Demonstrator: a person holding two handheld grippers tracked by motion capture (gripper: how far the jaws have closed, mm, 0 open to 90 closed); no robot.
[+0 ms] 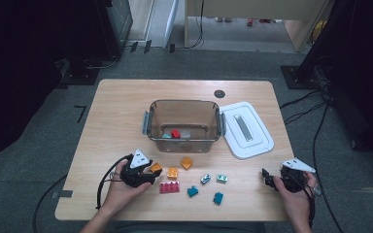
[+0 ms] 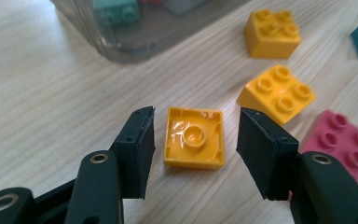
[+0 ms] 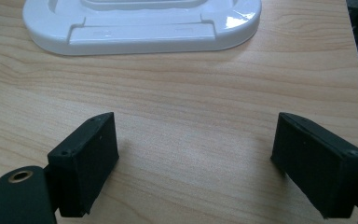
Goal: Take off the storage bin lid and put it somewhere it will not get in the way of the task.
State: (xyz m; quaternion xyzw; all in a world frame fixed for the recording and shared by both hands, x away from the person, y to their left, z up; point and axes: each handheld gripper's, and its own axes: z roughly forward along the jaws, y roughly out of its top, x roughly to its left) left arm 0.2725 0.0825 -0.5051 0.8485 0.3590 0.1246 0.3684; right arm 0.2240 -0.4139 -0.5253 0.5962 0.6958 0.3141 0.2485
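The left gripper (image 1: 151, 171) sits low in the left hand (image 1: 121, 187), jaws parted. The right gripper (image 1: 267, 178), held by the right hand (image 1: 296, 191), has its jaws spread wide.

bricks (image 2: 195, 143): yellow, pink, teal | lid (image 1: 246, 129): white | tools (image 2: 193, 151): black
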